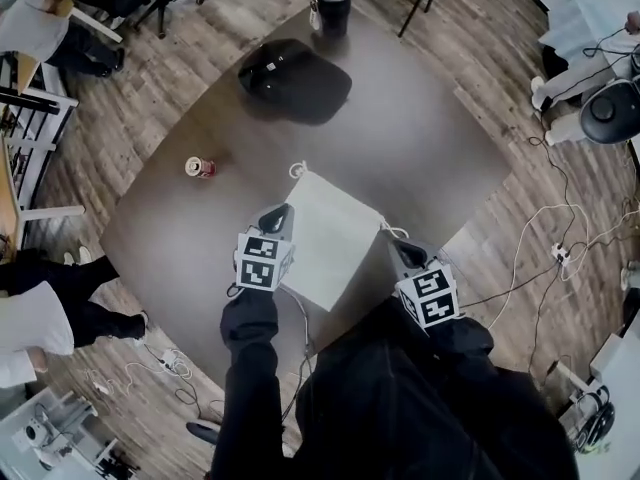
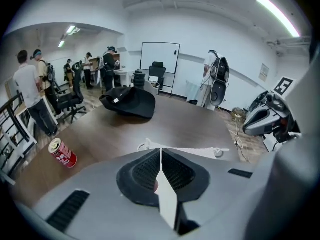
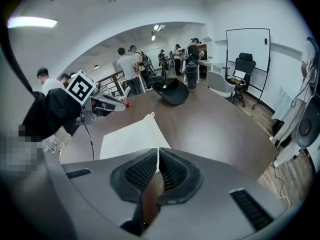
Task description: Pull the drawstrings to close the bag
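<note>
Left gripper (image 2: pixel 160 151) jaws clamp the flat white cloth drawstring bag (image 1: pixel 330 238) by its fabric, right gripper (image 3: pixel 158 150) jaws together with no cord (image 1: pixel 296 169) clearly between them: pulling may just drag the bag, not cinch it.

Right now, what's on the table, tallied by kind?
white drawstring bag: 1
red can: 1
black fabric item: 1
dark jug: 1
Total: 4
</note>
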